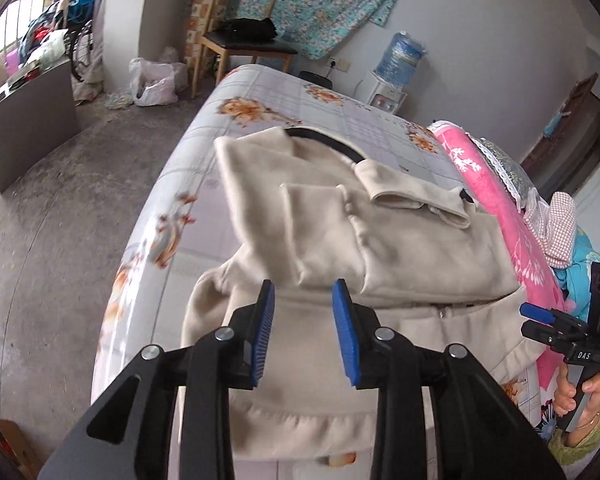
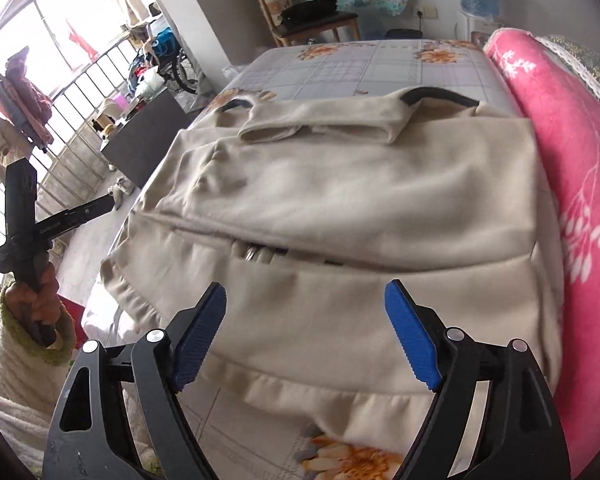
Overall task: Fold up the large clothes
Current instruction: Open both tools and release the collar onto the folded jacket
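Beige jacket (image 2: 340, 200) lies mid-frame on the bed (image 1: 260, 92), sleeves folded in and top half doubled over, while left gripper (image 1: 303, 332) and right gripper (image 2: 306, 332) hover above its hem, jaws apart and empty, likely for smoothing or regrasping.

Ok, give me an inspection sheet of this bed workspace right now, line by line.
Surface: bed with floral checked sheet.
Job's things: beige zip-up fleece garment, partly folded, sleeve laid across its top.
Clutter: pink floral blanket alongside the garment.
Grippers: left gripper open, right gripper open wide; nothing between the blue fingers.
Cables: nothing seen.
Surroundings: wooden chair, water dispenser, concrete floor.
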